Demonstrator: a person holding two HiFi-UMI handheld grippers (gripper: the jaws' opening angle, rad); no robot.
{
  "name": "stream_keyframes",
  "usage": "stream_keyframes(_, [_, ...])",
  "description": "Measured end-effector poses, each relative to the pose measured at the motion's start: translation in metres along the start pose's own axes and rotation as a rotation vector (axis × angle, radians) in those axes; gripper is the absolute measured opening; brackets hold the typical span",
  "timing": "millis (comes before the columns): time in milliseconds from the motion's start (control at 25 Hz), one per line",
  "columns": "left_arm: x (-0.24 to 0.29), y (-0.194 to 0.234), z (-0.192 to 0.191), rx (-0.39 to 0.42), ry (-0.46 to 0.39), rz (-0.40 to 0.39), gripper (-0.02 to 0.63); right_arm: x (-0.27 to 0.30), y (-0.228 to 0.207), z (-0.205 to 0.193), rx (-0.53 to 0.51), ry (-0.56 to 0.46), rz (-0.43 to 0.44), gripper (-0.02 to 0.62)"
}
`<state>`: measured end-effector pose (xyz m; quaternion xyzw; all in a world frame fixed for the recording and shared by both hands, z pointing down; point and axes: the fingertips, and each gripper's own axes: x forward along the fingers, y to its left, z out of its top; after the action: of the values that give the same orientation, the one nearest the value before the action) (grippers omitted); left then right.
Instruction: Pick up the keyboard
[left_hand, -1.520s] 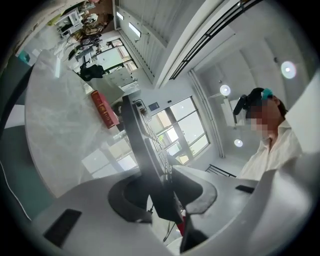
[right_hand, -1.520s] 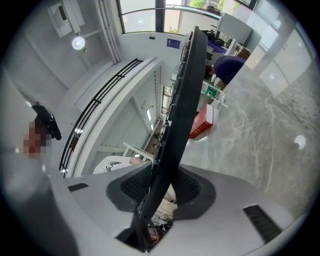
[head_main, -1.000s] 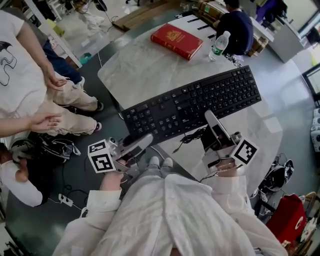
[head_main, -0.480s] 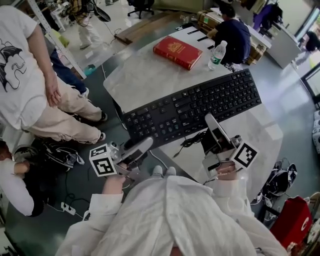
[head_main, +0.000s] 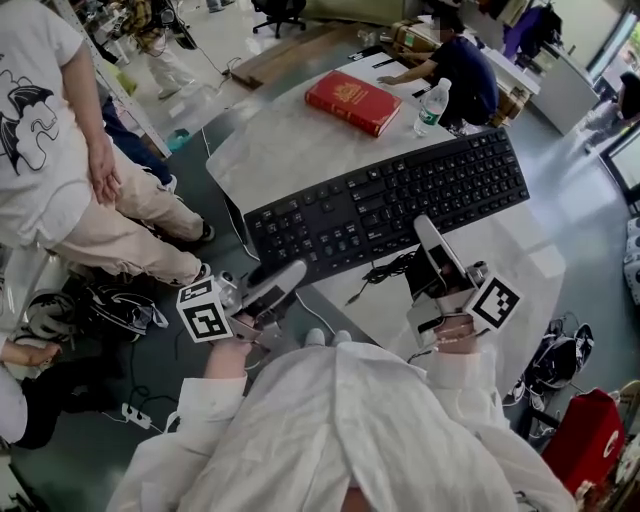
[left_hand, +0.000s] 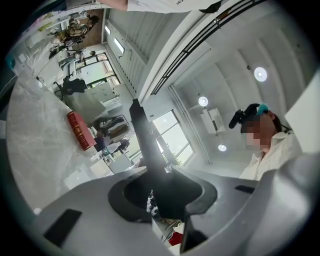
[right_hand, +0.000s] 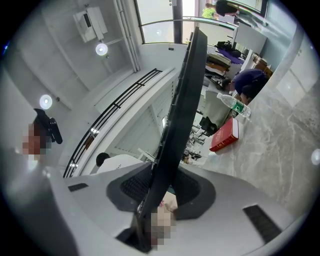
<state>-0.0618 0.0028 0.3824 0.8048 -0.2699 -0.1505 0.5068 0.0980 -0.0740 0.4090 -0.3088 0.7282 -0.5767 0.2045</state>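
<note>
A black full-size keyboard (head_main: 390, 205) hangs slanted over the marble table (head_main: 290, 130), held off its top. My left gripper (head_main: 285, 280) is shut on its near left corner. My right gripper (head_main: 428, 240) is shut on its near edge, right of the middle. In the left gripper view the keyboard (left_hand: 145, 145) shows edge-on as a dark slab running away from the left gripper (left_hand: 162, 192). The right gripper view shows the same keyboard (right_hand: 182, 100) as a thin dark blade clamped in the right gripper (right_hand: 160, 192). Its black cable (head_main: 385, 272) dangles in a loop below the near edge.
A red book (head_main: 352, 102) and a water bottle (head_main: 433, 105) stand at the table's far side. A person in dark blue (head_main: 465, 60) sits beyond them. Another person (head_main: 60, 150) stands close at the left, with bags on the floor. A red bag (head_main: 580, 435) lies at lower right.
The keyboard's right side has risen a little with my right gripper. The left gripper has stayed put. The bystander at the left has shifted and lowered an arm.
</note>
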Motion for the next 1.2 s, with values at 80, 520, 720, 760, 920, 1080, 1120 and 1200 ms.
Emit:
stream_keyframes(80, [-0.0017,-0.0012,-0.0001,-0.001,-0.002,-0.004,0.123,0.0007,0.0035,-0.0011,-0.005,0.001,0.002,0.133])
stream_keyframes(520, [0.0008,0.0028,-0.0009,-0.001,-0.009,-0.007,0.123,-0.0026,-0.0014,-0.0013,-0.008,-0.004,-0.005,0.133])
stream_keyframes(720, [0.0009,-0.0008,0.0003,-0.003,-0.011,-0.011,0.123,-0.0048,0.0019,-0.0011,-0.007,-0.010,-0.005,0.133])
stream_keyframes(760, [0.0008,-0.0003,0.0006,-0.004,-0.012,-0.011,0.123,-0.0047,0.0010,-0.0013,-0.004,-0.012,-0.007,0.133])
stream_keyframes(920, [0.0015,0.0019,0.0000,-0.004,-0.009,-0.010,0.123,-0.0059,-0.0024,-0.0023,0.002,-0.013,-0.015,0.133])
stream_keyframes(1080, [0.0018,0.0030,-0.0008,-0.005,-0.006,-0.007,0.123,-0.0055,-0.0026,-0.0026,0.002,-0.011,-0.011,0.133])
stream_keyframes(1120, [0.0016,0.0034,-0.0012,-0.005,-0.005,-0.005,0.123,-0.0054,-0.0032,-0.0030,0.003,-0.010,-0.011,0.133])
stream_keyframes(1200, [0.0013,0.0041,-0.0019,-0.005,-0.003,-0.003,0.123,-0.0056,-0.0044,-0.0038,0.004,-0.006,-0.012,0.133])
